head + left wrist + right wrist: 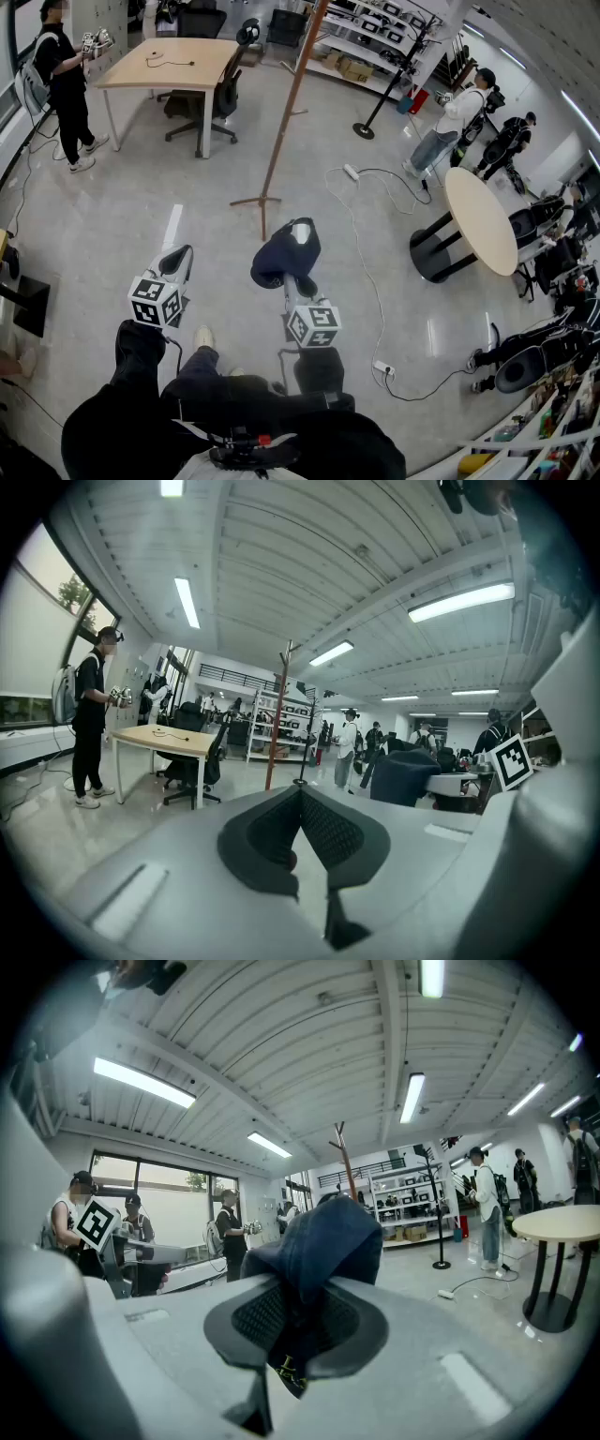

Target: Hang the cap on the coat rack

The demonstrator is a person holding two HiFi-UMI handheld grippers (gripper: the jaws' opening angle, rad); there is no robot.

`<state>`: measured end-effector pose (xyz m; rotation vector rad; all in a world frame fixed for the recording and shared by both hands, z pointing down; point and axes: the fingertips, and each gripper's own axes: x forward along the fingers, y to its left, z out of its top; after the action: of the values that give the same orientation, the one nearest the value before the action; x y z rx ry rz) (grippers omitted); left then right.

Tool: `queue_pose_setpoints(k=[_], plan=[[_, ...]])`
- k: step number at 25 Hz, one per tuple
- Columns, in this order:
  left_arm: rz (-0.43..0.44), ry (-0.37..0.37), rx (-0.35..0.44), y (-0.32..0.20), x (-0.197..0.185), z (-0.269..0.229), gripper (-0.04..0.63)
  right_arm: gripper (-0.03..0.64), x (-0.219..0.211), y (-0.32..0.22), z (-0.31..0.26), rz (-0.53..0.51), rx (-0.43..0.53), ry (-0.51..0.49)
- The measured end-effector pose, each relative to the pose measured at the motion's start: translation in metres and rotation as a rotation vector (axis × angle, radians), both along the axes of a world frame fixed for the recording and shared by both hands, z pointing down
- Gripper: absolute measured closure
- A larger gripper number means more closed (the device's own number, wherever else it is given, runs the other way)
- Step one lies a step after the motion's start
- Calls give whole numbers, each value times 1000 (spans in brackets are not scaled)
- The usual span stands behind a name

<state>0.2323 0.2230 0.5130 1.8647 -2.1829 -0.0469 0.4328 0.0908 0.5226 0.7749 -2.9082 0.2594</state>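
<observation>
One dark blue fabric cap [286, 253]; one brown wooden coat rack [281, 131]; one rectangular wooden table [169, 61]; one round pale table [480, 220]; two grippers: left gripper [175, 258], right gripper [302, 284].

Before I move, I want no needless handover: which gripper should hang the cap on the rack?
Right. The right gripper is shut on the cap, and the rack stands ahead of it. The left gripper holds nothing.

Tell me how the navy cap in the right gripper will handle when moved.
Probably floppy: the cap folds and droops over the right gripper, which pinches it. Likely light, since one pinch carries it. The soft crown may sag rather than slip neatly over a peg of the coat rack.
</observation>
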Motion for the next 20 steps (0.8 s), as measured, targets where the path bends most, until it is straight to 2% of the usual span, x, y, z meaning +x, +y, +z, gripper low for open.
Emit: queue_pose_setpoints(k=[11,20], plan=[[11,3,-13,-8,-6,2,592,571,-10,-6,1,-4,-15,-13],[-13,16,-14,-23,-39,0,592,571,-47,-24,-5,-37,-7,-16]])
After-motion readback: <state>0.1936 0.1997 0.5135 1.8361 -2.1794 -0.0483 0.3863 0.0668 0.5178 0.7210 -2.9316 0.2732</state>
